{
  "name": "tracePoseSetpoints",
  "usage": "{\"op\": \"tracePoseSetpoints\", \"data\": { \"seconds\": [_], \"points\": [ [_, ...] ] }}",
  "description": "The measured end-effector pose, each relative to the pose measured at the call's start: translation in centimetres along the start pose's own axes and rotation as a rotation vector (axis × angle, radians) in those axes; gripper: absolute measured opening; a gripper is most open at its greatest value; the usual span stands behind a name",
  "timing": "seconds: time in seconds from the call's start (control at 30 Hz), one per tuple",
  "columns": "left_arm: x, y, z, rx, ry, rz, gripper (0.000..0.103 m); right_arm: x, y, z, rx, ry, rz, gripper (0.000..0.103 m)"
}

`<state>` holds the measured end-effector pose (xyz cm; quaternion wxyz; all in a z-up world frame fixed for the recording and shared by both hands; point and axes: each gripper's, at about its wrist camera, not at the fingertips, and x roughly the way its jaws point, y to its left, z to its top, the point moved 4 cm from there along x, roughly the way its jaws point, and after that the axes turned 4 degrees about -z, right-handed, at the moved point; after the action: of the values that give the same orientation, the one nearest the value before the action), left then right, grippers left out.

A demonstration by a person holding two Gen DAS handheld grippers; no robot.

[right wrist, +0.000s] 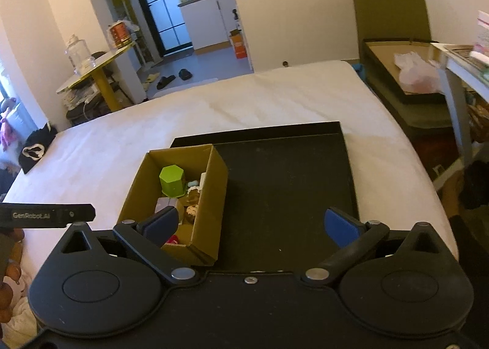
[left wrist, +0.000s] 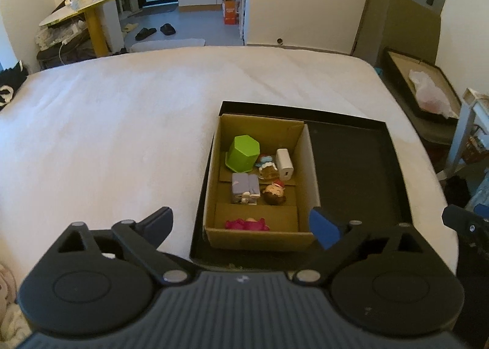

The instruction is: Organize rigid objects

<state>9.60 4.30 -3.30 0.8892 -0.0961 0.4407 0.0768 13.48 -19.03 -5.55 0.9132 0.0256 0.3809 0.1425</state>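
- Both of my tongs hang released above the near edge of the bed, and neither holds or touches anything.
- My left gripper has its jaws spread wide, with only air between the blue pads; the near wall of the cardboard box shows in the gap below them.
- My right gripper stands just as wide, empty, over the bare floor of the black tray.
- Just beyond the fingers, that cardboard box sits in the left part of the black tray, and the tray lies on the white bedsheet.
- Nearest in the box lies a pink toy against the front wall.
- Behind it, side by side, are a lilac block figure and a small brown-haired figurine.
- Farther back stand a green hexagonal cup, mouth down, a little blue-and-tan figure and a white charger leaning on the box's right wall.
- Far off, past the bed, I see a yellow round table and dark slippers on the floor.
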Motion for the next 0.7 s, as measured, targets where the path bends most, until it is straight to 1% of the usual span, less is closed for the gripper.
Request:
{"op": "tracePoseSetpoints", "data": {
  "seconds": [0.07, 0.27, 0.4, 0.57, 0.7],
  "points": [
    [-0.6, -0.1, -0.3, -0.004, -0.004, -0.009, 0.096, -0.6, -0.2, -0.1, 0.009, 0.002, -0.020, 0.103],
    [-2.6, -0.5, -1.1, 0.012, -0.022, -0.014, 0.096, -2.5, -0.3, -0.7, 0.013, 0.007, -0.036, 0.103],
    [-3.7, -0.8, -1.6, 0.020, -0.028, -0.024, 0.096, -3.6, 0.1, -1.2, 0.011, 0.035, -0.066, 0.103],
    [-4.8, -1.2, -2.2, 0.038, -0.041, -0.029, 0.096, -5.2, 0.7, -1.6, -0.015, -0.007, -0.092, 0.103],
    [-5.1, -1.6, -2.8, 0.057, -0.033, -0.044, 0.096, -5.1, 0.3, -2.4, -0.018, 0.011, -0.095, 0.103]
  ]
}}
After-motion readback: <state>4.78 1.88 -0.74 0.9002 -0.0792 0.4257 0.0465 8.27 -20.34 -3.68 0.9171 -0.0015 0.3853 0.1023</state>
